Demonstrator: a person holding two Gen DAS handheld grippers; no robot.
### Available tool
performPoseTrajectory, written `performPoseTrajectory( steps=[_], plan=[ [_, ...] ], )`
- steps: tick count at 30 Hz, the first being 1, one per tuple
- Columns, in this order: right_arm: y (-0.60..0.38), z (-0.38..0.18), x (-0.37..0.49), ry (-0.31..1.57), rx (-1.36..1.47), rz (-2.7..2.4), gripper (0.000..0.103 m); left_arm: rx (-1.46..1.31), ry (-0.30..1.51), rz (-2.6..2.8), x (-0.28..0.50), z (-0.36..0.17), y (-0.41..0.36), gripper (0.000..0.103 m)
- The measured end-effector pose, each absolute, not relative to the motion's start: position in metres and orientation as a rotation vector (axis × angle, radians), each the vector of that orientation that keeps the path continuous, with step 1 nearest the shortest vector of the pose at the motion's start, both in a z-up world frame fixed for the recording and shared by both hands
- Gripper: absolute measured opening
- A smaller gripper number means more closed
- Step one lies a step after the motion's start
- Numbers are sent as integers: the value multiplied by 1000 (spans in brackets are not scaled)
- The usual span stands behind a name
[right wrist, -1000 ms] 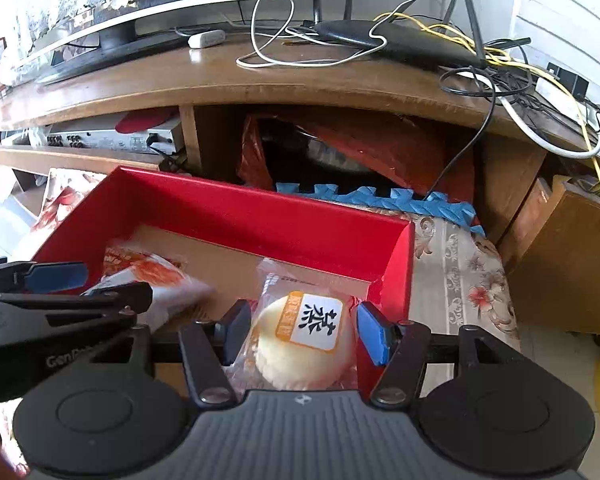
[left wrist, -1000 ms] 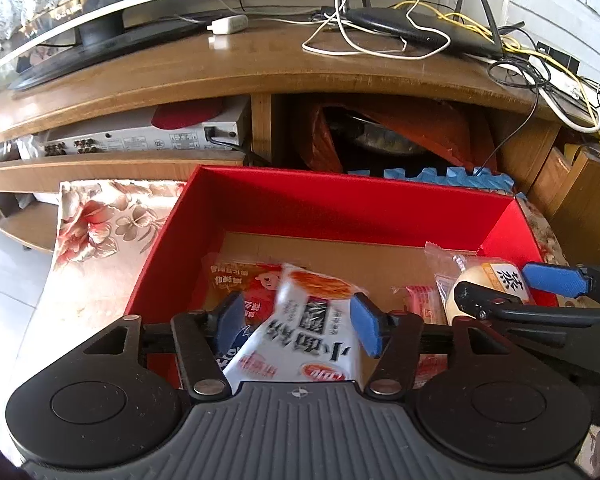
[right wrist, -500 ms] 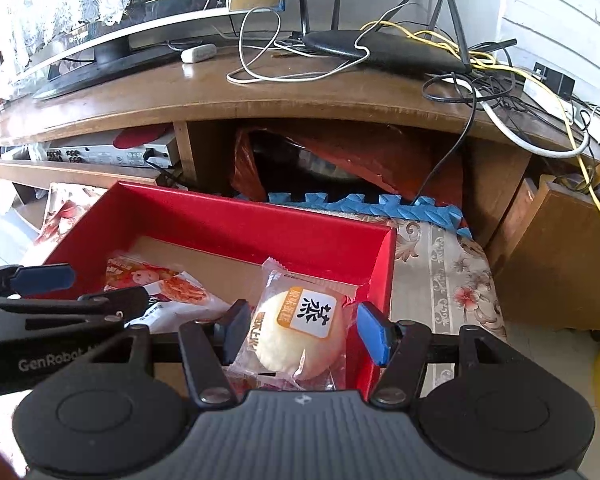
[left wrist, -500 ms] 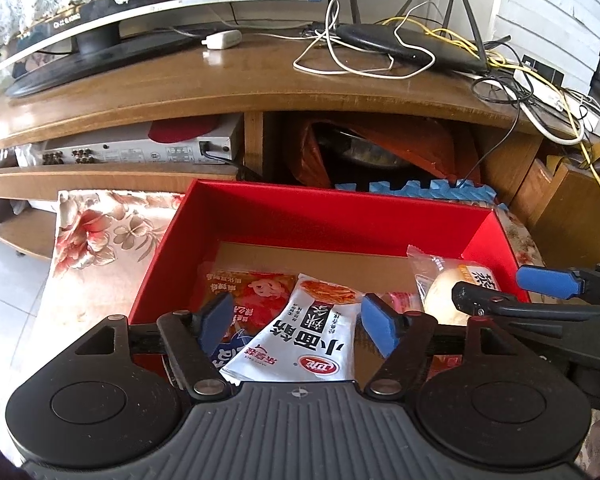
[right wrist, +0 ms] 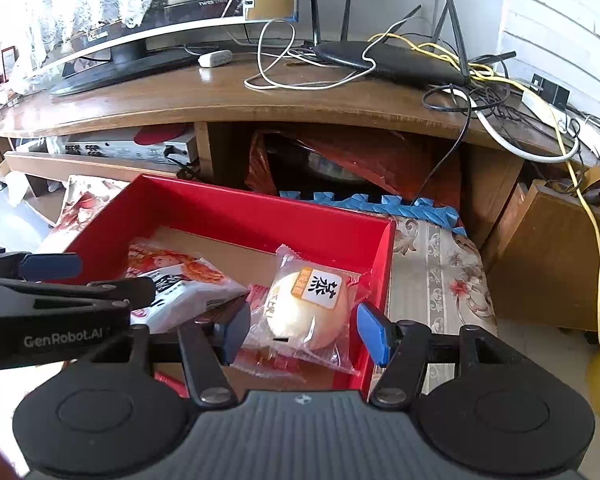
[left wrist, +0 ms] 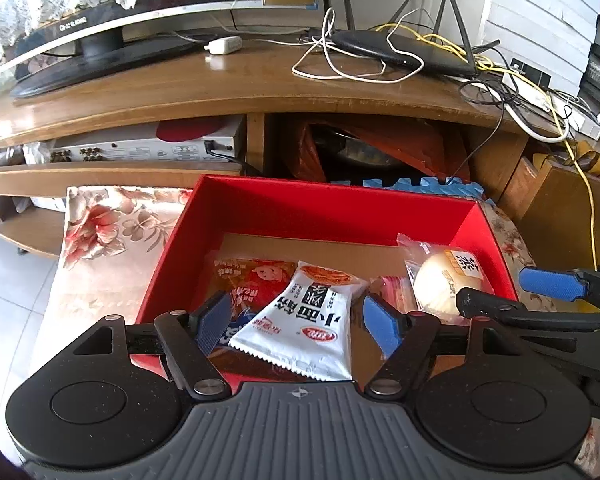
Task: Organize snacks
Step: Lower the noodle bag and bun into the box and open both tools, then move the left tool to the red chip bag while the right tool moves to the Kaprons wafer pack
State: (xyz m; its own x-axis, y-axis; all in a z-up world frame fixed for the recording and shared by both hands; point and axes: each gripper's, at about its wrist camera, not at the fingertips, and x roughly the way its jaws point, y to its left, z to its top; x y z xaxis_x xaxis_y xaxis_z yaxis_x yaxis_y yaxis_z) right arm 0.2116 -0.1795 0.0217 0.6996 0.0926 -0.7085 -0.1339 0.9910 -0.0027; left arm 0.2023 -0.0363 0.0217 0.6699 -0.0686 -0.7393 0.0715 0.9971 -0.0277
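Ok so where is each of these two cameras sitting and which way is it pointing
Left wrist: on the left gripper, facing forward and down into the red box; its open blue fingers flank the white snack packet, and the right gripper shows at the right edge.
Right wrist: on the right gripper, same heading; its open fingers flank the wrapped bun, with the left gripper at the left.
Shared: the red box, both snacks, the wooden TV stand.

The red box (left wrist: 332,212) looks like matt card with a bare brown cardboard floor, and the white snack packet (left wrist: 300,328) and bun wrapper (right wrist: 308,308) in it are glossy plastic film. Behind it, the wooden TV stand (left wrist: 228,92) has a smooth polished top, and a floral cloth (left wrist: 112,224) covers the desk at the box's left edge.
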Motion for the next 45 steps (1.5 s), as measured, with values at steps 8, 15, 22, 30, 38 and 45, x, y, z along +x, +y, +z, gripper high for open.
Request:
performPoseTrajectory(
  steps=[8, 15, 22, 30, 38, 45],
  plan=[
    [-175, 29, 189, 767, -61, 155, 64, -25, 837, -90, 182, 26, -27, 80],
    [-171, 28, 168, 768, -73, 173, 64, -23, 847, -93, 163, 26, -24, 80],
    [-169, 25, 150, 777, -86, 193, 66, -34, 865, -99, 148, 23, -15, 83],
    [-162, 10, 134, 827, -124, 239, 66, -91, 936, -93, 131, 11, 3, 83],
    [-157, 0, 130, 870, -143, 264, 67, -125, 1011, -80, 116, -5, 11, 84],
    [-165, -7, 133, 905, -128, 261, 70, -130, 1091, -57, 115, -26, 6, 85]
  ],
)
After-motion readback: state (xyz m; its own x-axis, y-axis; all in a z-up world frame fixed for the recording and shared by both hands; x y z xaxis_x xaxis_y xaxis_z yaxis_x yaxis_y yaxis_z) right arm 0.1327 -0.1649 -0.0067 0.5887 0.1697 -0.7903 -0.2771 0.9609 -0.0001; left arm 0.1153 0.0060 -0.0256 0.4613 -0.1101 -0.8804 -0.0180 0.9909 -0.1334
